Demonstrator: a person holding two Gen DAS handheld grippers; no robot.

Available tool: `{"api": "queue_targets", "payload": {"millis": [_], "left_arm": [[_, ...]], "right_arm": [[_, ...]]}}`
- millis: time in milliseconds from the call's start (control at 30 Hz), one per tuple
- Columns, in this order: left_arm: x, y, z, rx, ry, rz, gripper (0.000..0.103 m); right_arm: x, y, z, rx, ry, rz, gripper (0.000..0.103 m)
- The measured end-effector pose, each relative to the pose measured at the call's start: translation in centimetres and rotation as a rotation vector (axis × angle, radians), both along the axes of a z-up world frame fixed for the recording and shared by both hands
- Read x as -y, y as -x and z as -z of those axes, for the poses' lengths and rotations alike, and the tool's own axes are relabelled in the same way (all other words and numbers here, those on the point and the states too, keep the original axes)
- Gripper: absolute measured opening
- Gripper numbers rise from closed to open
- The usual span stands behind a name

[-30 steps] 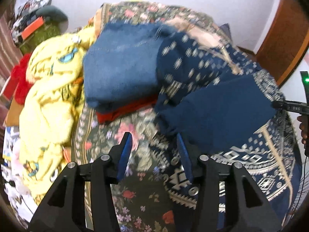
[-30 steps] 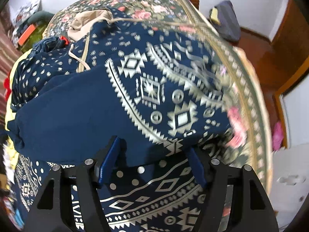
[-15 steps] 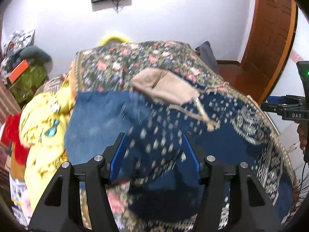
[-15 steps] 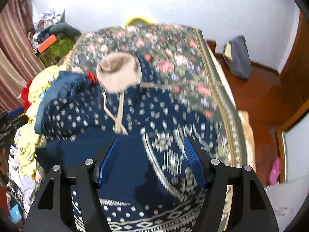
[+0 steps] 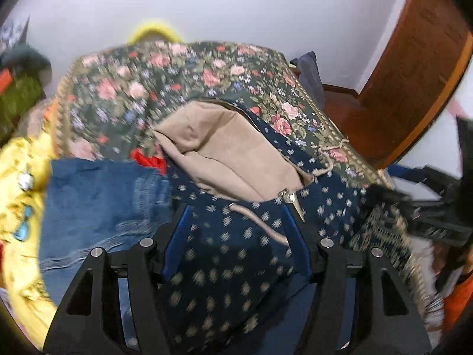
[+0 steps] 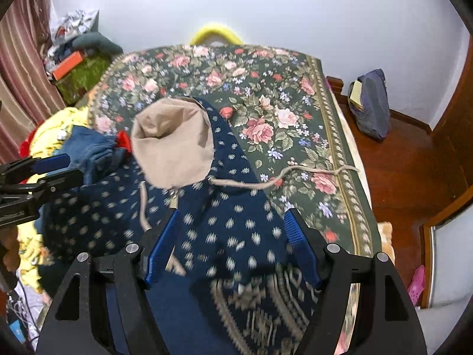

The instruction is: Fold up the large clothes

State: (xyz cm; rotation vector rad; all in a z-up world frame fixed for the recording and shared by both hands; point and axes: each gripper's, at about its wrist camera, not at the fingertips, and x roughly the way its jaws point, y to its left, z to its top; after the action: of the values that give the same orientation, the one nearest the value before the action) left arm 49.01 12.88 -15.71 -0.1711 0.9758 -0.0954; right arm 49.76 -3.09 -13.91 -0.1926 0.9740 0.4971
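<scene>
A navy patterned hoodie (image 5: pixel 230 254) with a beige-lined hood (image 5: pixel 224 151) lies on the floral bed (image 5: pixel 183 82). It also shows in the right wrist view (image 6: pixel 236 230), hood (image 6: pixel 174 145) toward the far end, drawstring (image 6: pixel 283 174) trailing right. My left gripper (image 5: pixel 236 233) is open, hovering over the hoodie's upper chest. My right gripper (image 6: pixel 233 242) is open over the hoodie's right shoulder area. Neither holds cloth. The left gripper shows at the left edge of the right wrist view (image 6: pixel 38 174).
Folded blue jeans (image 5: pixel 97 201) over something red (image 5: pixel 147 159) lie left of the hoodie. Yellow clothes (image 5: pixel 20 195) are piled at the bed's left edge. A dark bag (image 6: pixel 369 103) sits on the wooden floor at right. Clutter (image 6: pixel 79 59) stands at the back left.
Both grippers have risen and moved forward from the hoodie's lower hem and folded sleeve toward its chest and hood. Both stay open.
</scene>
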Motion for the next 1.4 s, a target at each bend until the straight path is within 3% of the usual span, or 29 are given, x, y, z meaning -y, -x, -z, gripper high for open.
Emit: {"api": "queue_targets", "payload": {"millis": [67,267,367,500,600,700,767,833,900,967,1100,1400], "left_arm": [[-0.7,-1.8,1.2,-0.040,0.079,-0.024,0.062],[-2.6,-5.9,4.9,-0.147,0.186,-0.102,0.055],[-3.7,-7.4,6.9,-0.208,0.223,-0.157,0.047],[-3.6,-8.6,7.9,-0.232,0.198,-0.197,0.045],[-2.7,-8.6,8.5,-0.249,0.101,-0.258,0.041],[-1.1,-8.5,9.0,-0.237,-0.031,-0.242,0.041],[-0.1,-8.5,9.6,-0.233,-0.106,-0.223,0.041],[0.3,-8.6,10.0,-0.231,-0.115,-0.218,0.035],[0.4,-8.5,10.1,-0.217,-0.074,-0.195,0.008],[0.4,-8.1,9.7,-0.200,-0.063,-0.192,0.004],[-0.1,-6.7,7.3,-0.147,-0.017,-0.165,0.003],[2.2,0.4,-2.1,0.049,-0.005,-0.015,0.000]], "right_arm": [[-0.8,-1.4,0.9,-0.022,0.012,-0.008,0.069],[-3.0,-6.0,4.2,-0.124,-0.024,0.015,0.069],[-4.0,-7.9,6.2,-0.193,-0.049,0.027,0.069],[-5.2,-9.5,8.1,-0.227,-0.047,0.035,0.069],[-6.3,-10.2,9.2,-0.227,-0.015,0.025,0.066],[-6.9,-10.5,9.8,-0.208,-0.019,0.017,0.059],[-6.8,-10.6,10.0,-0.206,-0.051,0.009,0.043],[-6.4,-10.8,10.1,-0.209,-0.076,0.024,0.030],[-6.2,-10.4,9.8,-0.183,-0.065,0.021,0.015],[-5.8,-9.8,9.0,-0.148,-0.046,0.017,0.011],[-4.2,-7.6,5.7,-0.097,-0.129,-0.020,0.010],[-1.1,-0.6,-1.8,0.029,-0.165,-0.086,0.010]]}}
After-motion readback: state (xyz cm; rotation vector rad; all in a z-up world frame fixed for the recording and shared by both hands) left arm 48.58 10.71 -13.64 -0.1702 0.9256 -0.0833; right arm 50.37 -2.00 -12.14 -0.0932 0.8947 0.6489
